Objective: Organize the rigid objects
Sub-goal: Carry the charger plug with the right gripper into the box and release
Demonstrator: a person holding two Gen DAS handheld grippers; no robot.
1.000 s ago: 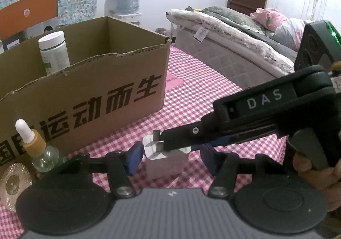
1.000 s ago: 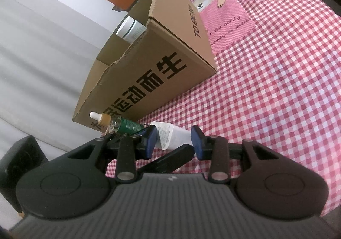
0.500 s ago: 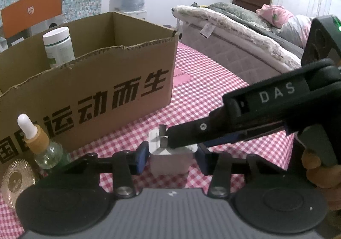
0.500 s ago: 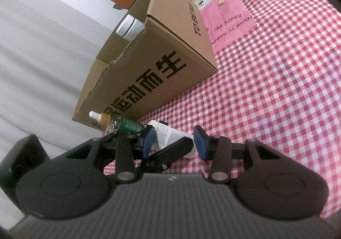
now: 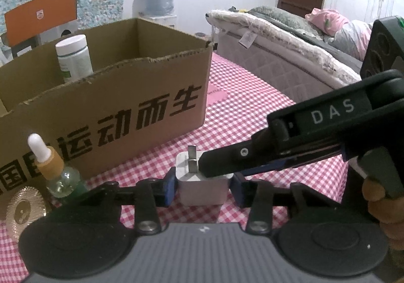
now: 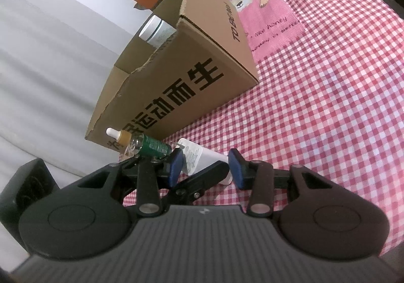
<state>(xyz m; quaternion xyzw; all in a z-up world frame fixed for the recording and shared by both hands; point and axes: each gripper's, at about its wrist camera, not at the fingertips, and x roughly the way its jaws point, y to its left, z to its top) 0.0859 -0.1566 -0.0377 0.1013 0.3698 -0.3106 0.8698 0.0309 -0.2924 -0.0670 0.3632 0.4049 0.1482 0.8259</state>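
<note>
A cardboard box (image 5: pixel 106 106) stands open on a red-checked tablecloth (image 5: pixel 252 111), a white pill bottle (image 5: pixel 73 55) already inside. Just in front of it, a white plug adapter (image 5: pixel 202 187) sits prongs-up between the blue pads (image 5: pixel 168 188) of the left gripper (image 5: pixel 202 188), whose jaws are closing, left pad touching, right a hair off. The right gripper (image 6: pixel 204 169) straddles the same adapter, jaws narrowing, contact unclear. A good handover likely needs a square, firm left grip before the right lets go, then a lift clear of the box's ragged rim. A dropper bottle (image 5: pixel 54 164) waits nearby.
</note>
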